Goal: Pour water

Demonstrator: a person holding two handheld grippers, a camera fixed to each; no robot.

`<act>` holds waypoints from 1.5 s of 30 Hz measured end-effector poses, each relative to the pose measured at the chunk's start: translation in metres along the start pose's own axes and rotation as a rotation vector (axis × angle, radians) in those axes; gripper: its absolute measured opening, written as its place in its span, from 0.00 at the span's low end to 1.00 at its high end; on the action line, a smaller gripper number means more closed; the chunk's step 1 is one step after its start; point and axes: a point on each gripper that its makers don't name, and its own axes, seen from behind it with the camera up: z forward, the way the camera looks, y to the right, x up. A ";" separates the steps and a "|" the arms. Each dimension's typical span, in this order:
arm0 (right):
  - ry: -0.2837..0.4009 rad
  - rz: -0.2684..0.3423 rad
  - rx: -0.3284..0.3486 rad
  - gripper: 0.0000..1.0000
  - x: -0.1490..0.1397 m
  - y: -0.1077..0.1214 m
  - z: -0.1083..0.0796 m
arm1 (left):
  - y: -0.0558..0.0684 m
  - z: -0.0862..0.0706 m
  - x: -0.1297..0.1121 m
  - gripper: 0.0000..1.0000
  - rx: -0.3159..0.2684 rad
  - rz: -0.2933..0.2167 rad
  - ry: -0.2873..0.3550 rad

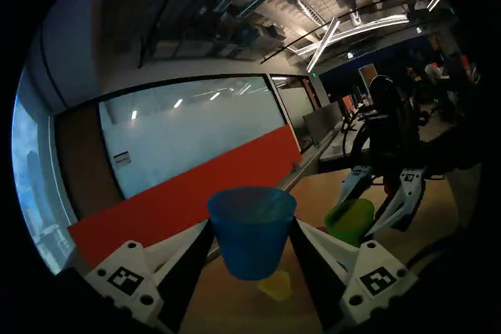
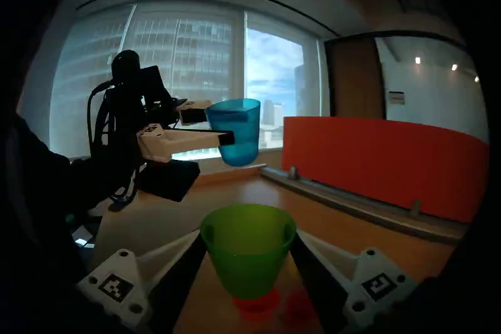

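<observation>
my left gripper [image 1: 252, 229] clenches the blue cup [image 1: 252, 255] between both fingers, upright, raised above the wooden table [image 2: 351, 237]. my right gripper [image 2: 248, 243] grasps the green cup [image 2: 248, 268], lower and apart from the blue one.

In the left gripper view the first cup [image 1: 252, 240] is at lower centre, held between the two fingers of the left gripper [image 1: 252, 227], above the table [image 1: 228, 309]. Right of centre and farther back, the right gripper [image 1: 357, 216] holds the second cup [image 1: 347, 224] between its fingers. In the right gripper view the second cup is at lower centre. The first cup hangs to the upper left, higher over the table, before a window [image 2: 188, 58], with a partition [image 2: 388, 158] at the right.
</observation>
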 end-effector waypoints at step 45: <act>-0.003 -0.008 0.074 0.91 -0.004 -0.025 0.030 | -0.001 -0.001 0.034 0.83 0.068 0.390 -0.001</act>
